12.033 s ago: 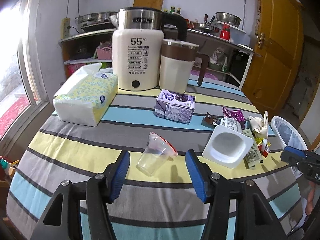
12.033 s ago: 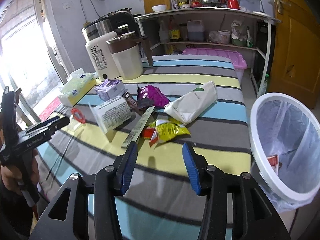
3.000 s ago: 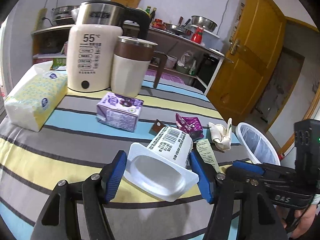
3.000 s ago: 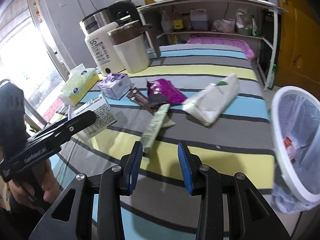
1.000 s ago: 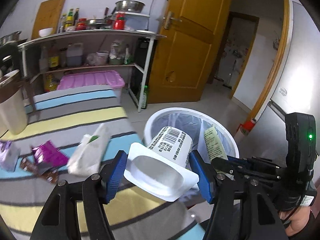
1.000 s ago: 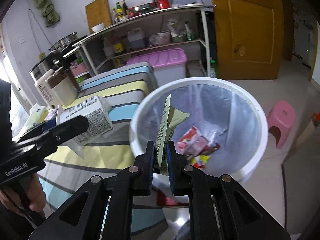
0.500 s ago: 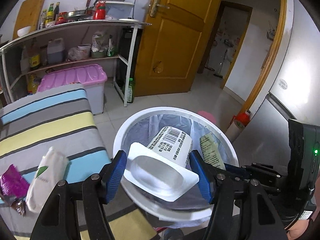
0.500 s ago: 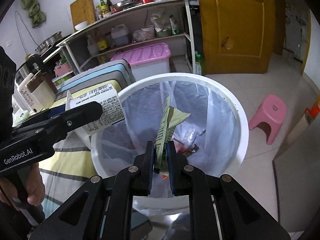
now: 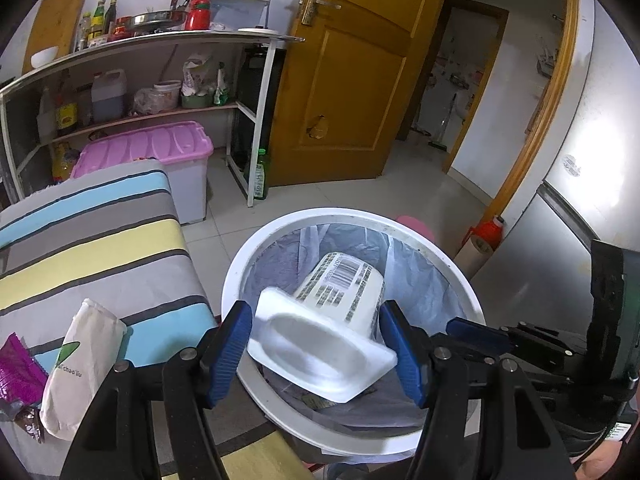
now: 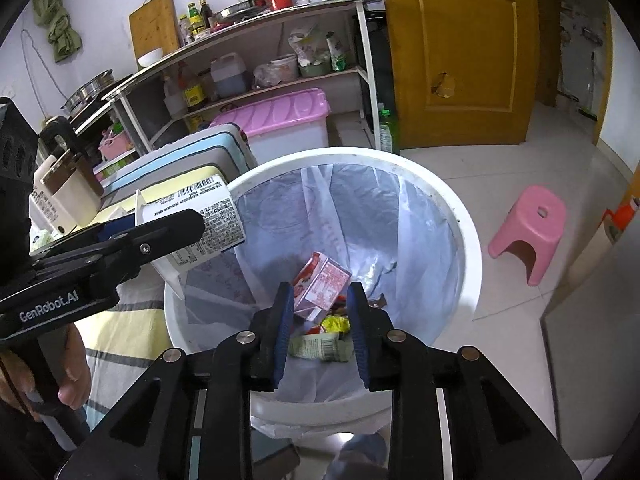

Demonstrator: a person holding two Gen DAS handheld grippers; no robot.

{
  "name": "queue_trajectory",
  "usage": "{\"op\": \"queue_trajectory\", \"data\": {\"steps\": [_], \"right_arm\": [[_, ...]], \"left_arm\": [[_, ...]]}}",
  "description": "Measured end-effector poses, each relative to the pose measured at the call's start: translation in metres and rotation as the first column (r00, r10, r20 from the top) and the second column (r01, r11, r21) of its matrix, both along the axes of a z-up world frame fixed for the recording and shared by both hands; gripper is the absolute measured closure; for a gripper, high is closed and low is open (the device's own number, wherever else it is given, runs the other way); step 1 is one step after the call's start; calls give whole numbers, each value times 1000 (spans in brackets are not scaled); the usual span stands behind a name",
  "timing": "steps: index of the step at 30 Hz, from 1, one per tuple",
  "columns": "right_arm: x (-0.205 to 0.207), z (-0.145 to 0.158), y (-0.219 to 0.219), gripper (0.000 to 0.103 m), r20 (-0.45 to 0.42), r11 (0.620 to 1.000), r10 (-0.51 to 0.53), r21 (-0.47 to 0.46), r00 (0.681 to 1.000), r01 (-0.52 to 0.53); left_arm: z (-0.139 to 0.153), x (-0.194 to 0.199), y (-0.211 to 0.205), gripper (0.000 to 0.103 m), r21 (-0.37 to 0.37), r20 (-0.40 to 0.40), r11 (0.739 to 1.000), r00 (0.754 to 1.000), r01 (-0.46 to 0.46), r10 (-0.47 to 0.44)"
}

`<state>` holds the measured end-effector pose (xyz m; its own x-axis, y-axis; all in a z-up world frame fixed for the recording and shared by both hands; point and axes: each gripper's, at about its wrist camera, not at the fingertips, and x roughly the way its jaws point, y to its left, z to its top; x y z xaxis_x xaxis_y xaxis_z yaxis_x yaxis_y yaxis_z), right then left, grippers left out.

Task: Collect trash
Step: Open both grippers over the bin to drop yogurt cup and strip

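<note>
Left gripper [image 9: 316,354]: jaws clamped on white yogurt cup [image 9: 336,320], barcode label uppermost, held over white bin [image 10: 468,240]. Right gripper [image 10: 318,334]: jaws just opened, apart, nothing between; green wrapper [image 10: 320,347] lying in bin beside red carton [image 10: 322,286]. "GenRobot.AI" printed on left gripper body. White "Chao liu" bag [image 9: 80,364] on striped worktop [image 9: 100,248].

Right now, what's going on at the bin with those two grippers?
A person is clearing trash into the white bin. The left gripper holds a white yogurt cup over the bin's mouth, not yet let go. The right gripper has just been opening, with nothing between its jaws; a green wrapper lies in the bin below. A white packet remains on the striped table.
</note>
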<state>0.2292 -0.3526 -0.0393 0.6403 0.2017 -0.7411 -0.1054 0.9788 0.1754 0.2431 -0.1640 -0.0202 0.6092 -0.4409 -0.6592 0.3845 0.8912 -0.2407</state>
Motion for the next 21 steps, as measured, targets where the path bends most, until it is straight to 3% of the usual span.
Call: {"op": "queue_trajectory", "data": {"steps": [4,21], "right_arm": [[-2,1,0,74,3,1000,0,2,1000,0],[-32,25,21,74,53,999,41,-7,998,-40]], "left_arm": [[1,-3,-1,31,-3,6,1000,1000,1,-1],[22,-42,33,31,-46,44,998,998,-39,41]]}}
